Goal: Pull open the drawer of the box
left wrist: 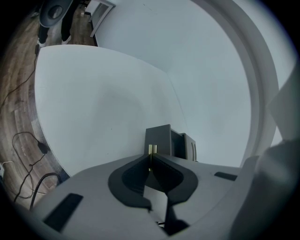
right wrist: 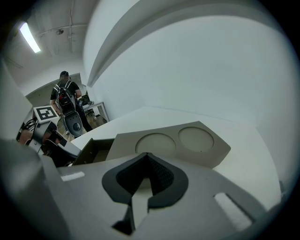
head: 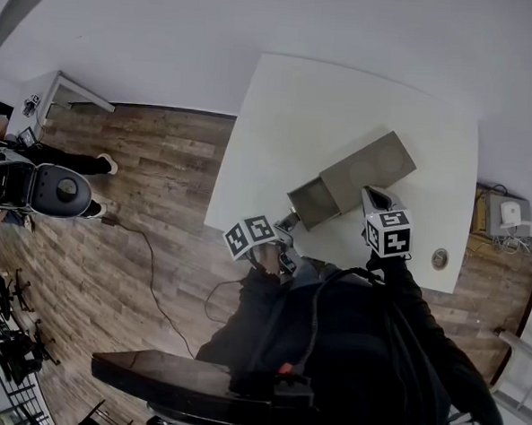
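A grey box [head: 369,167] with two round recesses in its top [right wrist: 187,140] lies on the white table [head: 345,95]. Its drawer [head: 313,201] stands pulled out toward the table's near left edge, its inside showing [right wrist: 93,150]. My left gripper [head: 289,225] is at the drawer front [left wrist: 158,136], shut on the small brass handle [left wrist: 151,149]. My right gripper [head: 371,197] rests against the near side of the box top, jaws shut [right wrist: 147,157] with nothing between them. The left gripper's marker cube [right wrist: 45,112] shows beside the drawer.
A small round thing [head: 439,257] lies near the table's right front corner. The table edge runs close to the left of the drawer. A person with a backpack [right wrist: 65,93] stands across the room. A cable [head: 154,281] trails over the wooden floor.
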Demonstrator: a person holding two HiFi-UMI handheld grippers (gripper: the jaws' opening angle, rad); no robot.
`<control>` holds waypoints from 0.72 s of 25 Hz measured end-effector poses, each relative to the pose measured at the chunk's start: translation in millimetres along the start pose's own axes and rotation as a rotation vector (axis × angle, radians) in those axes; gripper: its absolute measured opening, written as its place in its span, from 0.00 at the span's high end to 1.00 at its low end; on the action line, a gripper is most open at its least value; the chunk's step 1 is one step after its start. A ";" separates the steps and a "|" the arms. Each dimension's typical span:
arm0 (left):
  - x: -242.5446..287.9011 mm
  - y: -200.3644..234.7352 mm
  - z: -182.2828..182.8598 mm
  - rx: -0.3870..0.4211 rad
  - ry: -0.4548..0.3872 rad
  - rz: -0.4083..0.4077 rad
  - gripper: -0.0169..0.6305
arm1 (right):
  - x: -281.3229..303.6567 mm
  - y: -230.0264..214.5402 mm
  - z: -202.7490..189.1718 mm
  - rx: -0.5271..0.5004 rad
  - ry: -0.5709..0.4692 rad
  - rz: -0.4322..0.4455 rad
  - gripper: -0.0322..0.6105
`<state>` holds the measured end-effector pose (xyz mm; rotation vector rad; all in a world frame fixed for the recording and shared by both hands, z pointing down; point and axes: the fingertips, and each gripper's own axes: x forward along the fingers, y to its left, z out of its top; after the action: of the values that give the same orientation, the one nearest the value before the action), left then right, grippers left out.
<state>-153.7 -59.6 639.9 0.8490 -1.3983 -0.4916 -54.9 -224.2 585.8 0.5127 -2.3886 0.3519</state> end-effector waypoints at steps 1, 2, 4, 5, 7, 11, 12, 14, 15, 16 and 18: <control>-0.4 -0.1 0.0 -0.001 0.000 0.000 0.94 | -0.2 0.1 0.1 0.000 0.000 0.000 0.96; -0.8 -0.2 -0.1 -0.001 0.000 0.002 0.94 | -0.3 0.2 0.1 0.001 0.000 0.000 0.96; -1.0 -0.3 -0.2 0.002 0.000 0.005 0.94 | -0.6 -0.1 0.1 0.002 0.000 0.001 0.96; -0.9 -0.5 -0.2 0.003 0.000 0.006 0.94 | -0.7 -0.3 0.2 0.004 -0.001 0.001 0.96; -1.1 -0.9 -0.3 0.003 0.001 0.007 0.94 | -1.0 -0.2 0.8 0.004 -0.002 0.003 0.96; -2.0 -0.6 -0.3 0.001 0.001 0.007 0.94 | -0.9 0.9 0.6 0.005 -0.002 0.006 0.96; -1.8 -0.5 -0.4 0.001 0.001 0.007 0.94 | -0.8 0.8 0.4 0.005 -0.002 0.006 0.96; -1.3 -0.3 -0.6 0.001 0.000 0.010 0.94 | -0.7 0.0 0.3 0.005 -0.002 0.007 0.96; -1.3 -0.3 -0.5 0.001 0.000 0.011 0.94 | -0.8 -0.4 0.5 0.006 -0.002 0.007 0.96; -1.5 -0.2 -0.2 0.001 -0.001 0.013 0.94 | -0.8 -0.7 0.8 0.007 -0.002 0.008 0.96; -2.4 0.5 0.5 0.000 -0.003 0.014 0.94 | -0.9 -0.3 1.4 0.007 -0.001 0.008 0.96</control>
<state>-154.6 -57.6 638.7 0.8381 -1.4063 -0.4818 -54.9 -224.8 584.2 0.5064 -2.3921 0.3633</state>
